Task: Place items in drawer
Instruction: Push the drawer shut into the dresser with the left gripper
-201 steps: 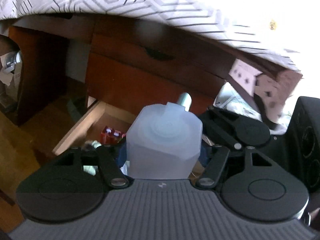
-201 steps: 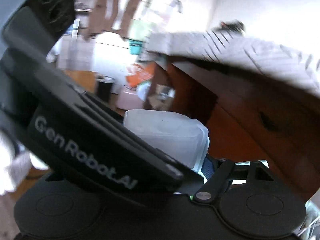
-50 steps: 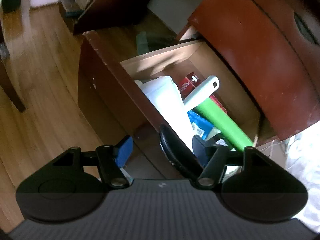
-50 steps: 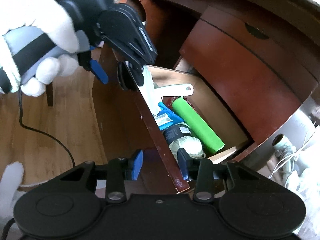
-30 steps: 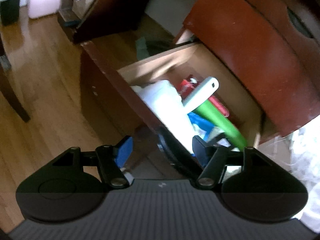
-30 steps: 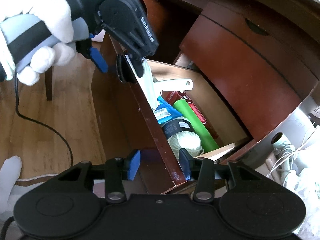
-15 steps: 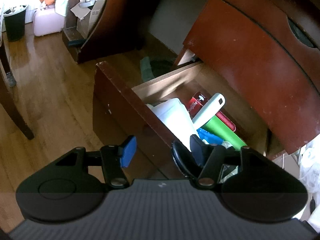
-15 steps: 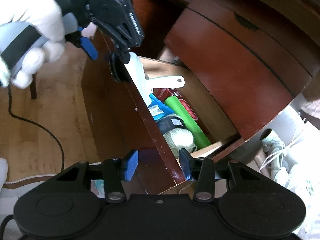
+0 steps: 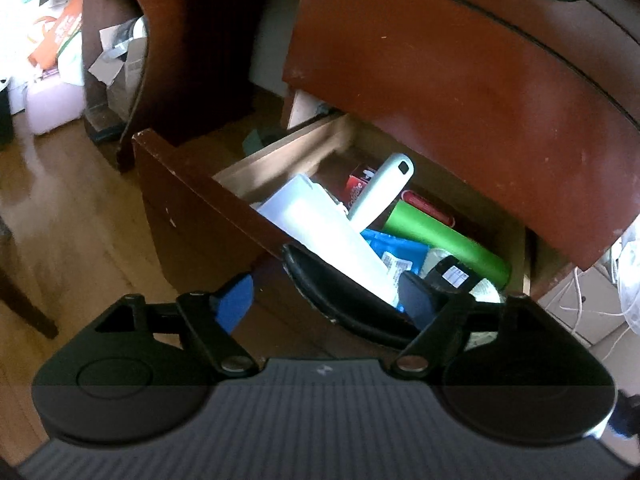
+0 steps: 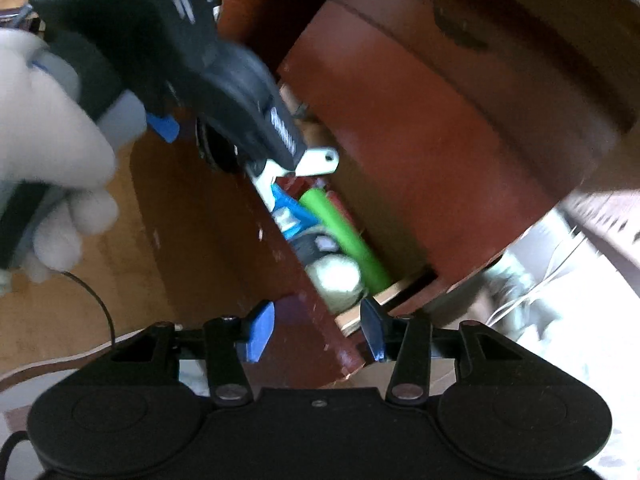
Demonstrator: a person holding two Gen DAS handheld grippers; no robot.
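Note:
The bottom drawer (image 9: 192, 176) of a dark red-brown desk stands open. In it lie a white plastic container (image 9: 324, 228), a white handle (image 9: 380, 190), a green roll (image 9: 444, 240), a blue packet (image 9: 396, 250) and a red box (image 9: 360, 184). My left gripper (image 9: 330, 298) is open, its jaws astride the drawer front, with the black drawer handle (image 9: 344, 296) between them. My right gripper (image 10: 316, 330) is open, its jaws astride the drawer front's right end (image 10: 304, 304). The right wrist view shows the left gripper (image 10: 240, 100) in a white-gloved hand.
The drawer above (image 9: 460, 72) is shut and overhangs the open one. Wood floor (image 9: 72, 216) lies to the left, with boxes and a jug (image 9: 52, 104) by the far wall. White cables (image 9: 592, 300) lie at the right.
Both grippers and the drawer front have moved toward the desk, so less of the drawer's inside shows. The white container, held 6.7 s ago, lies in the drawer.

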